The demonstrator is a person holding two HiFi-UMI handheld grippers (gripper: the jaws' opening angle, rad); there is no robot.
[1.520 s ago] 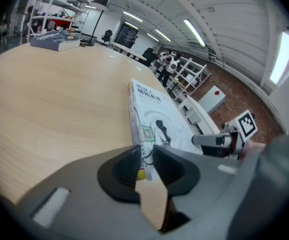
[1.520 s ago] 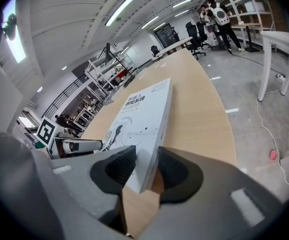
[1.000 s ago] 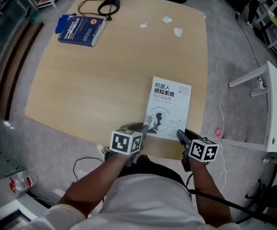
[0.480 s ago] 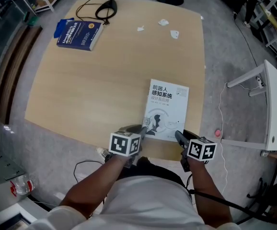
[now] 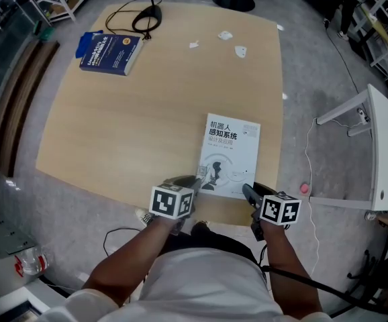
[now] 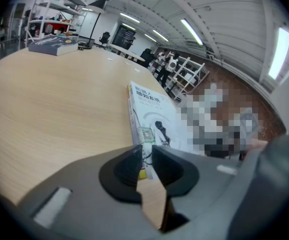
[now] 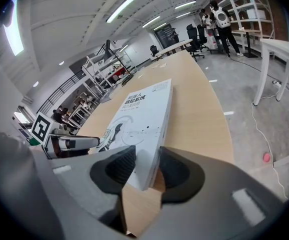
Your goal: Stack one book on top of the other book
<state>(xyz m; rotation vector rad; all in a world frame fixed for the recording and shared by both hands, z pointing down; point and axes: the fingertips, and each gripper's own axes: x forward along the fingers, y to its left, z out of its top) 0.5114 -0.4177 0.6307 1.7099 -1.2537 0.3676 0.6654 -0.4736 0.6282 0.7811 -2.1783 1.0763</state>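
Your left gripper (image 6: 144, 156) sits at the near left corner of the white book (image 5: 229, 154), and its jaws have just been closing: they now stand only a narrow slot apart, with the book's spine corner in that slot and the pads looking snug against it. Your right gripper (image 7: 144, 171) is at the near right corner of the same book; its jaws are clearly wider, the corner stands between them, and a sliver of the table (image 5: 133, 119) shows between the book and the right-hand pad, so that side is around the book without pressing on it. The white book lies flat, cover up, on the near right part of the tabletop, its near edge just beside the table's near edge. The blue book (image 5: 111, 51) lies flat at the far left corner, well apart from the white one, so the 2 books are not yet stacked. Just beyond the blue book a black cable (image 5: 123, 9) loops beside a round black base (image 5: 146, 22). 3 small white scraps (image 5: 239, 51) lie near the far edge. Both your forearms reach in from the bottom of the head view.
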